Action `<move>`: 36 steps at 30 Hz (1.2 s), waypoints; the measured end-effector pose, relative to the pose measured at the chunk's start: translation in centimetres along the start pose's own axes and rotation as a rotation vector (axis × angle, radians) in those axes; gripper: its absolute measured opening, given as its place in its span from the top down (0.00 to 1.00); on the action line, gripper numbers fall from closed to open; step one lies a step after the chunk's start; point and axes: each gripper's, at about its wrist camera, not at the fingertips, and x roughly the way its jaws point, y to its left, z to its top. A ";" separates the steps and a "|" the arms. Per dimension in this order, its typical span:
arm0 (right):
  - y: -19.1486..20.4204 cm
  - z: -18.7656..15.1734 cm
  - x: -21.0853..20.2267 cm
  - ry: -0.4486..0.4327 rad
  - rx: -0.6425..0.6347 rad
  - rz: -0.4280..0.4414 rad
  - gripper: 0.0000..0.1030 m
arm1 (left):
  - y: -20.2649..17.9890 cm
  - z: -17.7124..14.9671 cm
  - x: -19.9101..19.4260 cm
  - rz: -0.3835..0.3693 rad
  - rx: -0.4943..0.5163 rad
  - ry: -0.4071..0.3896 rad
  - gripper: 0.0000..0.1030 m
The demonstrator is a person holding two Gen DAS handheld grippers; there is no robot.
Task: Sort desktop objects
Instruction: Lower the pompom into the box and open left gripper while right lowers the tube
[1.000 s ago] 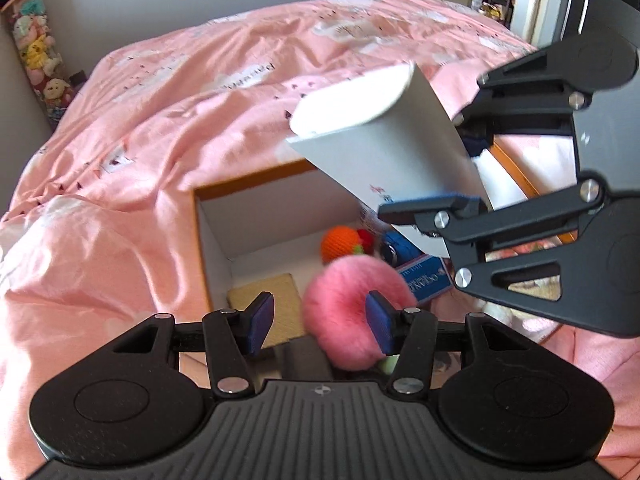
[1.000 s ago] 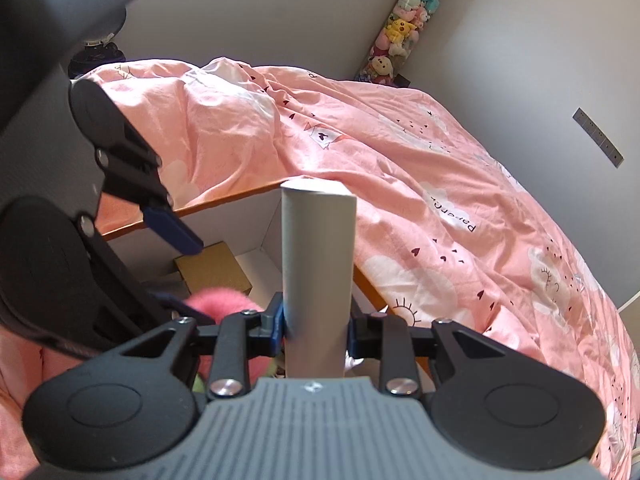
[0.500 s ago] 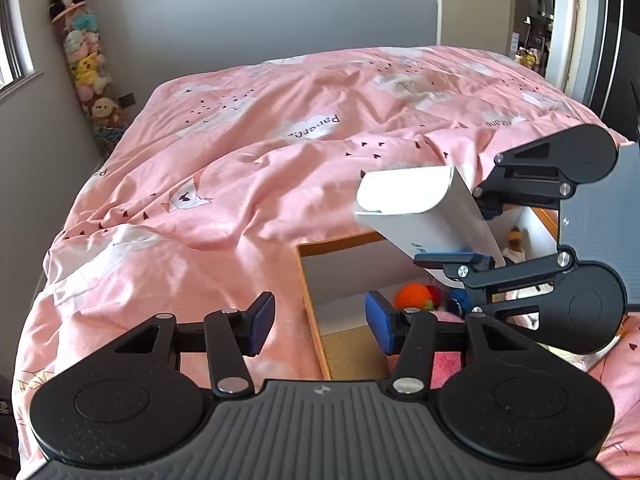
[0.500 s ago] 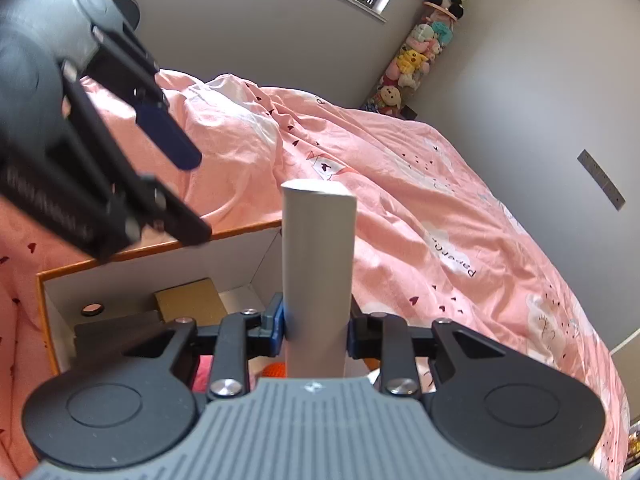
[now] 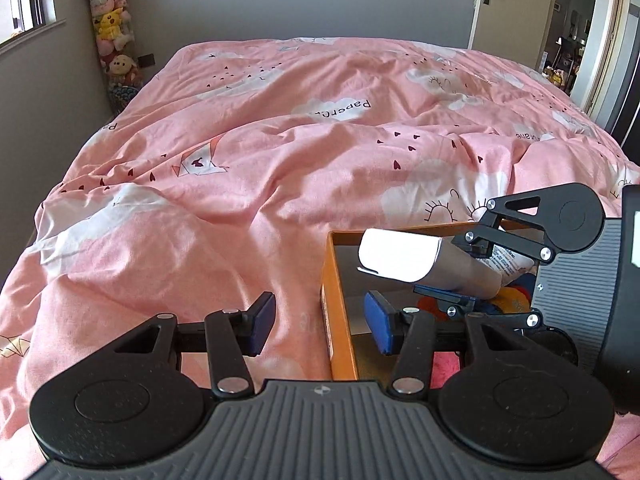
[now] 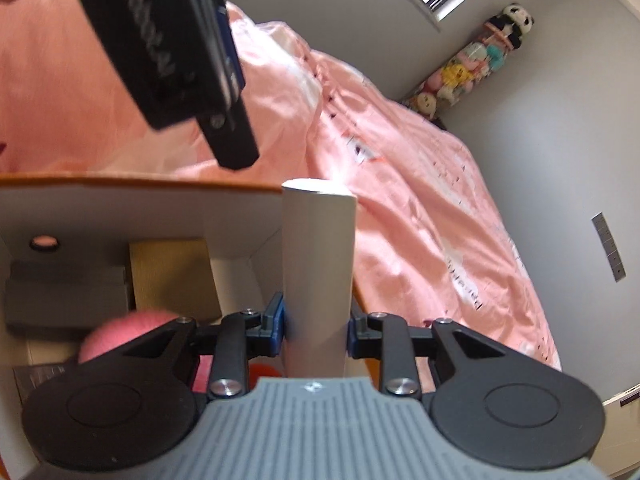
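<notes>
**Right wrist view: setting the white tube into the box**

In the right wrist view I have the right gripper point(image 6: 316, 326) pinching a white tube point(image 6: 318, 264) low on its body, both blue pads pressed against its sides. The tube stands along the fingers, its far end level with the orange-edged rim of the box point(image 6: 140, 182). Below it, inside the box, lie a pink pompom point(image 6: 120, 332), a tan pad point(image 6: 172, 276), a dark flat case point(image 6: 64, 296) and something orange-red, partly hidden.

In the left wrist view the left gripper point(image 5: 320, 322) is empty, its jaws spread, straddling the near wall of the box point(image 5: 336, 320) with one pad over the pink bedcover point(image 5: 240, 140).

Procedure, as I judge it:

1. Keep the pinch firm until the tube is below the rim. It is smooth and held near one end, so it may pivot between the pads.
2. Lower toward the free floor beside the tan pad, not onto the pompom, which would let the tube roll.
3. Tilt the tube flat before release; dropped upright, it would likely topple.
4. Move the left gripper clear of the wall first. The box sits on soft bedding and could tip if nudged.
5. Spread the jaws only once the tube rests on something.
</notes>
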 end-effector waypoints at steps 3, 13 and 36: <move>0.4 -0.4 0.8 0.025 -0.018 0.003 0.70 | 0.2 0.1 0.5 -0.006 -0.011 0.006 0.47; 1.5 -0.7 3.0 0.024 -0.015 0.024 0.70 | 0.1 0.2 2.0 -0.016 -0.022 0.035 0.48; 0.3 -2.4 -0.5 0.038 0.112 0.017 0.64 | -1.1 0.1 4.5 0.003 -0.032 0.083 0.51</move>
